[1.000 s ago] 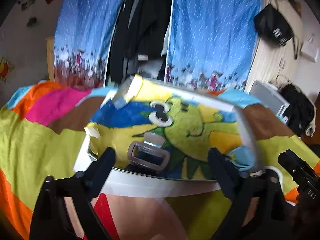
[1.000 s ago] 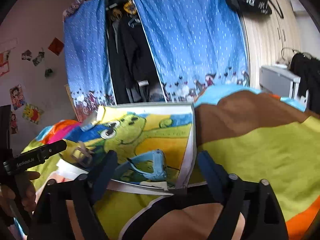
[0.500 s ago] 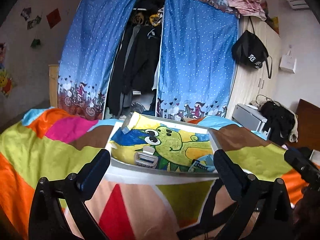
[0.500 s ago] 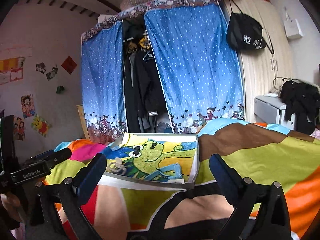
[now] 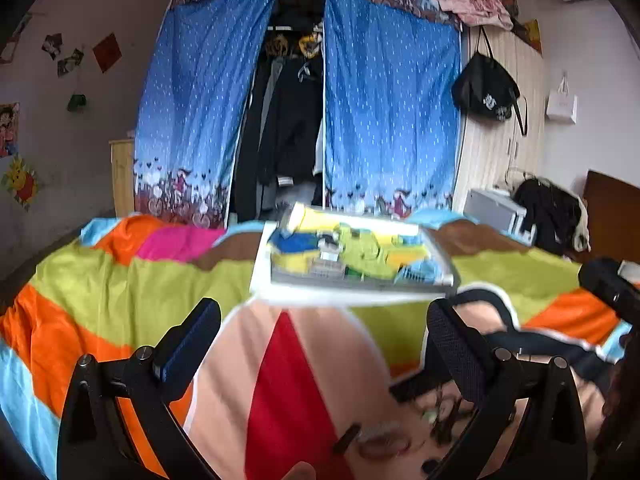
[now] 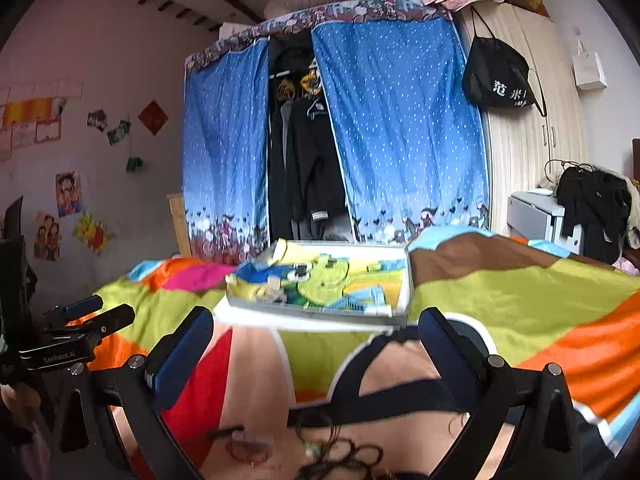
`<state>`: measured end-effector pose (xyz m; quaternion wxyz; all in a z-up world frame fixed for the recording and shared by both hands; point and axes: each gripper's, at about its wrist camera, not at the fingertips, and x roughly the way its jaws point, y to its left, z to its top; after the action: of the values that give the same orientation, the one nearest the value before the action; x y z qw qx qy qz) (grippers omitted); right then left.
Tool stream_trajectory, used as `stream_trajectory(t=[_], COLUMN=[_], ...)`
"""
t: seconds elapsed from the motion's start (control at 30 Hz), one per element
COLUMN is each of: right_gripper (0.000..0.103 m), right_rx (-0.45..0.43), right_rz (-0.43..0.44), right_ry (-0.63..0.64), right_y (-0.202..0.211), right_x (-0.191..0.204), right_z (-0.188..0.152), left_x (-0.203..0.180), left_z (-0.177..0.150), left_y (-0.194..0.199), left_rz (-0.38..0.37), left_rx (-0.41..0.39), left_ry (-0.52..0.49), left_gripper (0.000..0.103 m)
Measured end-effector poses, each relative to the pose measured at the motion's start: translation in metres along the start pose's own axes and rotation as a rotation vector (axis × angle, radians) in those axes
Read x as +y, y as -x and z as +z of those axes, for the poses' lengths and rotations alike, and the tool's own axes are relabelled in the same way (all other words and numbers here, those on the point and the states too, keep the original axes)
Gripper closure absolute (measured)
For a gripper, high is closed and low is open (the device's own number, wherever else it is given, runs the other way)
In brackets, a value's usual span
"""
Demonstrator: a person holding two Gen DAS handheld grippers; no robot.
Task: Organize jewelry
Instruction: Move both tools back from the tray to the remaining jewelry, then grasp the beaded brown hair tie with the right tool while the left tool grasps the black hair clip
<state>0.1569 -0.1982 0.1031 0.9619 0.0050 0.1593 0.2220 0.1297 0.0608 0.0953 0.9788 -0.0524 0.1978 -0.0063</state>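
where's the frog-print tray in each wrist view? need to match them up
Left wrist: the frog-print tray lies centre frame on the bedspread, beyond the open left gripper.
Right wrist: same tray, slightly left of centre, beyond the open right gripper.
Shared landmark: the blue curtain wardrobe directly behind the tray.

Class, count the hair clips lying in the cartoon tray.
2: a grey hair clip at the tray's left, a blue hair clip at its right; smaller items may be hidden.
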Motion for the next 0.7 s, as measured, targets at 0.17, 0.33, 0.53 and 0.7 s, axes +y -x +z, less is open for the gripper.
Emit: stream_trajectory(t=[0.17,0.33,0.53,0.7], right_gripper=[0.0,0.0,0.0,0.0], right_rx=[0.081,0.21,0.374,0.447], right_rz=[0.005,-0.015,-0.004,0.023], right_ry=[-0.001,-0.024,-0.098,-0.137], right_y=[-0.004,-0.017,-0.038,-0.054], right_x=[0.001,-0.004,-0.022,-0.032], right_z=[-0.037,-0.075,-0.112,-0.13], left_x=[0.007,0.001,-0.011,-0.012], left_z=[-0.041,-0.077,-0.112,-0.121], left_y=[-0.006,-0.028,-0.054,-0.073], left_rz=[0.002,-0.032,-0.082,-0.111], left_rx=[0.102,0.256,0.407,0.419], left_ry=[-0.034,-0.085,-0.18,-0.191], left_gripper=[0.002,0.002,0.002,0.004])
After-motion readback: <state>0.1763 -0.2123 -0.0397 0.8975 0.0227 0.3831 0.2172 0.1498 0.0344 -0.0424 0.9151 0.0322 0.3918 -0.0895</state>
